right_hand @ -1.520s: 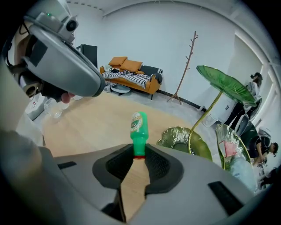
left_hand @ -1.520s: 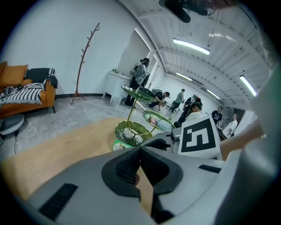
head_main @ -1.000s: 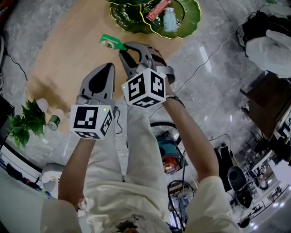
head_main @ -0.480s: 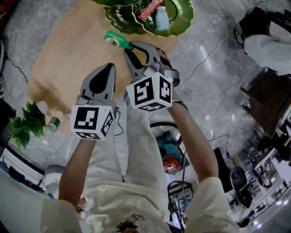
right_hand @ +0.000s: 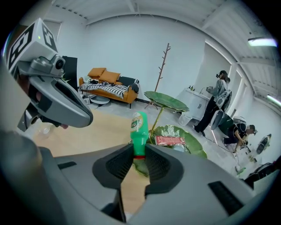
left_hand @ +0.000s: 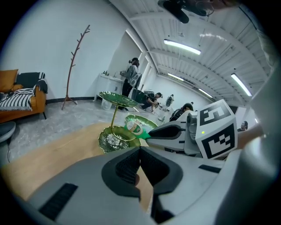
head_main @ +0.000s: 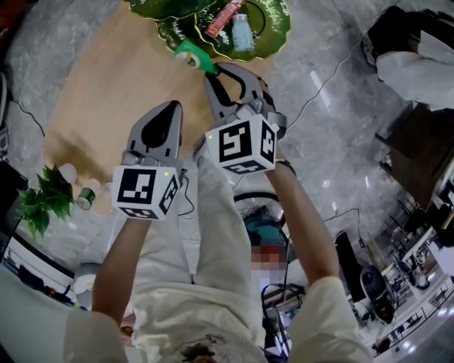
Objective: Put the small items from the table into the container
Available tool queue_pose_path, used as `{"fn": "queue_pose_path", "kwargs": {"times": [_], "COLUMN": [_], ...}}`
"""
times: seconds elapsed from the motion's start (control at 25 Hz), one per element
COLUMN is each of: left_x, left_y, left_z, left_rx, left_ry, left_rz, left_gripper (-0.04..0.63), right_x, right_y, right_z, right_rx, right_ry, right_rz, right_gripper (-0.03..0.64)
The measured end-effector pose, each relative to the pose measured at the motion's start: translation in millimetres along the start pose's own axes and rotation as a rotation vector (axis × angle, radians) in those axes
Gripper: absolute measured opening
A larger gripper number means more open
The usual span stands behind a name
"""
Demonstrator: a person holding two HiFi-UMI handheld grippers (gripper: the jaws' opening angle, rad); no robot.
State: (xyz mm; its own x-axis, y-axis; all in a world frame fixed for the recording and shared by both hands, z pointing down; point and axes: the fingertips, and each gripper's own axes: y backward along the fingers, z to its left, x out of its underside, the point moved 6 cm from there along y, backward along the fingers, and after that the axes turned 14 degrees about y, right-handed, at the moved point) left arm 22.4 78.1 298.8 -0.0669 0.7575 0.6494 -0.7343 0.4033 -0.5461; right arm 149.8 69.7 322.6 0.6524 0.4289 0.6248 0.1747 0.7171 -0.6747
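**Green bottle clamped in the right tongs at the tray's near rim**

Head view: the right tongs [head_main: 215,71] are clenched on a green bottle [head_main: 193,55]. The bottle sticks out from their tips toward 11 o'clock, above the wooden table [head_main: 99,99]. Its far end overlaps the near rim of the green leaf-shaped tray [head_main: 280,28], which fills the 12 o'clock edge of the picture. In the tray lie a red packet [head_main: 221,17] and a pale blue bottle [head_main: 241,32]. The left tongs [head_main: 170,108] sit at 8 o'clock of the right ones, over the table and apart from the bottle.

Left gripper view: the jaws are pressed together with nothing between them. The green bottle [left_hand: 133,127] shows at 12 o'clock beyond their tips. It is carried by the right tongs [left_hand: 150,134], which reach in from 3 o'clock. The tray [left_hand: 107,141] stands just behind it, at 11 o'clock.

Right gripper view: the jaws grasp the green bottle [right_hand: 139,127] at its narrow end, by the red band, and the body rises toward 12 o'clock. The tray [right_hand: 195,148] lies beyond at 1 o'clock, with the red packet [right_hand: 169,140] in it. The left tongs [right_hand: 88,117] hang at 10 o'clock.
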Motion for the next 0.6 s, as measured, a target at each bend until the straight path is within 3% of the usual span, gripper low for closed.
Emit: {"fn": "queue_pose_path", "kwargs": {"times": [0.6], "left_x": [-7.9], "left_y": [-11.8], "left_z": [-8.8], "left_rx": [0.019], "left_ry": [-0.007], "left_rz": [0.002], "left_gripper": [0.008], "right_x": [17.6], "right_y": [6.5], "right_z": [-27.9], "right_rx": [0.092], "right_ry": [-0.159], "right_rz": [0.077], "right_gripper": [0.087]}}
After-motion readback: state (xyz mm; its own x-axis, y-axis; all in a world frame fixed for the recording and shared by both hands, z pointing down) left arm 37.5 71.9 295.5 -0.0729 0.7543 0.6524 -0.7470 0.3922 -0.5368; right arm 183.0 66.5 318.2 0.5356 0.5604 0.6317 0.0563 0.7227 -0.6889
